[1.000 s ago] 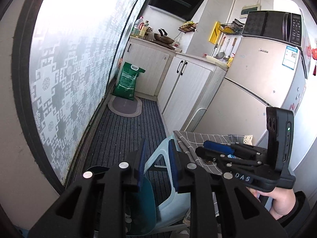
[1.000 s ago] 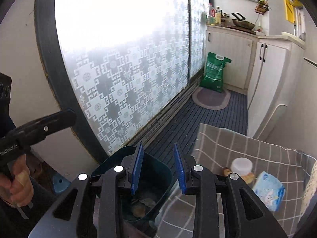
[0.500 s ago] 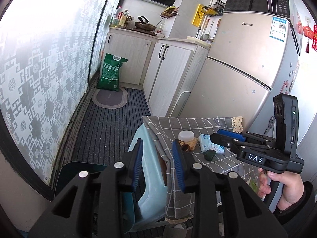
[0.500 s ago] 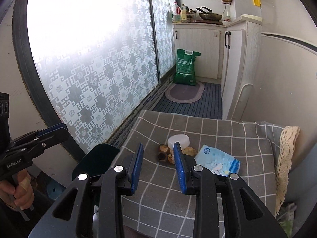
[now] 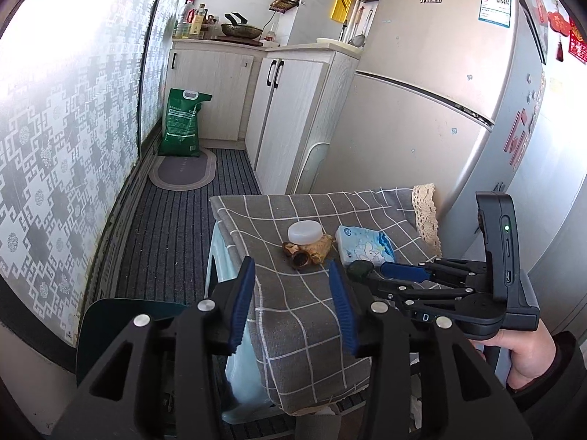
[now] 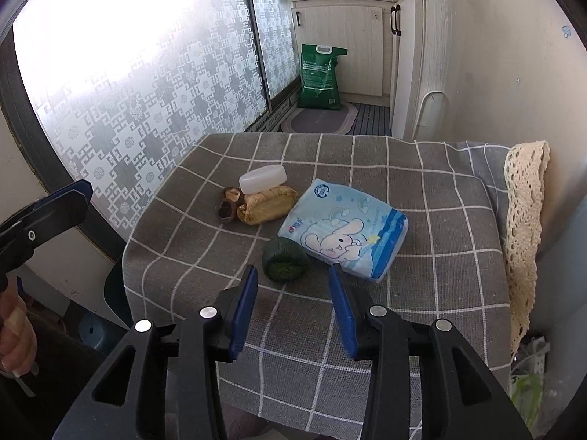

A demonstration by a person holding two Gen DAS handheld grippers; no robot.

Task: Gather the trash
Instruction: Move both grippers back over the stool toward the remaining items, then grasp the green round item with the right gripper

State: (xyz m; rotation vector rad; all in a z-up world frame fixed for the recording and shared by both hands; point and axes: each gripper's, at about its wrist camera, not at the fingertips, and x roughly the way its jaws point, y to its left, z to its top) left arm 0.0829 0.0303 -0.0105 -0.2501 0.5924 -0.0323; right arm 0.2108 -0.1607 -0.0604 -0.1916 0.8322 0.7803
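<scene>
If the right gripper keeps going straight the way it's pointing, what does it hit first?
Most likely the green round scrap, lying just ahead of the right gripper, whose empty jaws are opening. The blue tissue pack lies just right of that line. Depth is hard to judge; it could meet the checked cloth first.

On the bench (image 6: 440, 220), the tissue pack (image 6: 345, 231) lies right of the husk (image 6: 268, 205); the lid (image 6: 262, 179) rests behind the husk

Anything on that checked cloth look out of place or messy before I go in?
Yes: food scraps lie loose on the checked cloth: a green vegetable stub against the tissue pack, plus a tan husk and brown bits beside a tilted white lid. Nothing looks spilled or broken.
</scene>
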